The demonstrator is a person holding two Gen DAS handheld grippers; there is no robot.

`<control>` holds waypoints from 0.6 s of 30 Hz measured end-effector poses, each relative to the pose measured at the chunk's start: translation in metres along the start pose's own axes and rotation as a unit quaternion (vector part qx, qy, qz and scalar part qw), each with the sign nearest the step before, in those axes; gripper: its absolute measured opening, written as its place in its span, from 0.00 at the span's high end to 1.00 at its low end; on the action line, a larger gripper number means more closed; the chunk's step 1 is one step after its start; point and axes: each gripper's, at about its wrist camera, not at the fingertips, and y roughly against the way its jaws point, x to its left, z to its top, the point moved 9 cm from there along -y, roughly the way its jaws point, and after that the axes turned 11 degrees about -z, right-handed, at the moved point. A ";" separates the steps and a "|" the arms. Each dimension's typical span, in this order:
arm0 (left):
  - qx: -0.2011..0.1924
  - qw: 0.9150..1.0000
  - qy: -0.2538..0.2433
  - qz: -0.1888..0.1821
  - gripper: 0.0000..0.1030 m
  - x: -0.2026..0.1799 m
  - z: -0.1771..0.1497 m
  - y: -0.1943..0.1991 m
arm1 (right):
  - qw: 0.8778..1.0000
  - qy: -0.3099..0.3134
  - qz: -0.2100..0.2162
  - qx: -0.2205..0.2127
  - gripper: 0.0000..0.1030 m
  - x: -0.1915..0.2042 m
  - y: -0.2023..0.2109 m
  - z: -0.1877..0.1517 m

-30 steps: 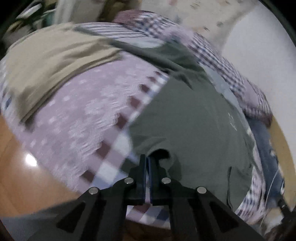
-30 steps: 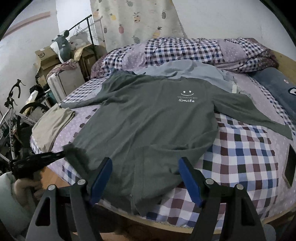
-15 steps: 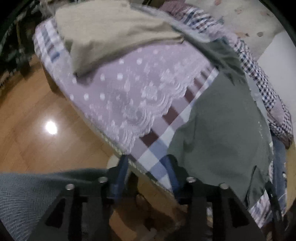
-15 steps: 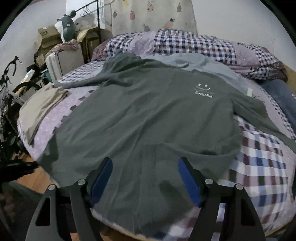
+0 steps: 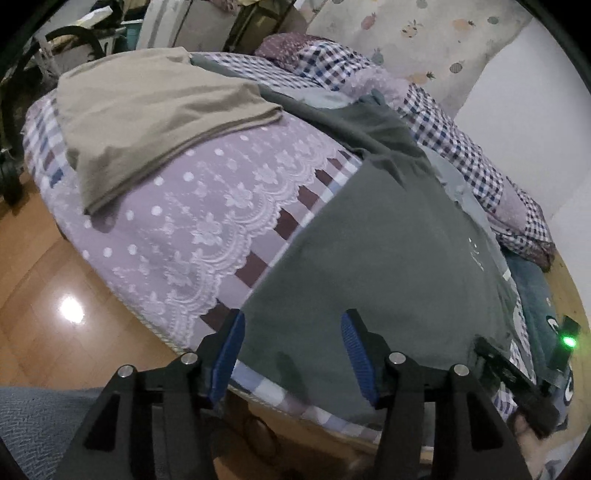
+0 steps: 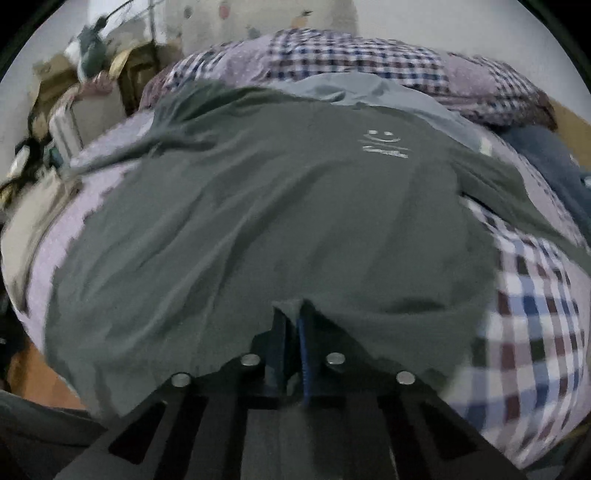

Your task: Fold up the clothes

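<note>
One claw pinches the hem of the green shirt [image 6: 258, 221] on the bed; the other claw is wide open.

Closest in, the right gripper [image 6: 291, 325] has its two fingers pressed together on a small fold of the shirt's bottom edge. The left gripper [image 5: 291, 332] hangs over the shirt's near corner with its blue pads [image 5: 352, 350] far apart and nothing between them. The shirt lies spread flat across the checked blanket [image 6: 535, 314], front side up, with a little white smiley print [image 6: 384, 144] near the chest. Its sleeves stretch out to both sides. To the left of the shirt, on the lacy purple cover [image 5: 207, 221], sits a folded tan cloth [image 5: 147, 110]. Farther back, a pale grey top [image 6: 351, 92] peeks out from under the shirt's collar. Behind that are the checked pillows [image 6: 369, 59] and a curtain [image 5: 424, 29] with fruit on it.
</note>
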 end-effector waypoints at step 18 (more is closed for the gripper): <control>0.051 0.996 -0.062 -0.049 0.43 -0.087 -0.028 -0.046 | 0.973 -0.210 -0.032 0.086 0.98 -0.178 0.063 -0.088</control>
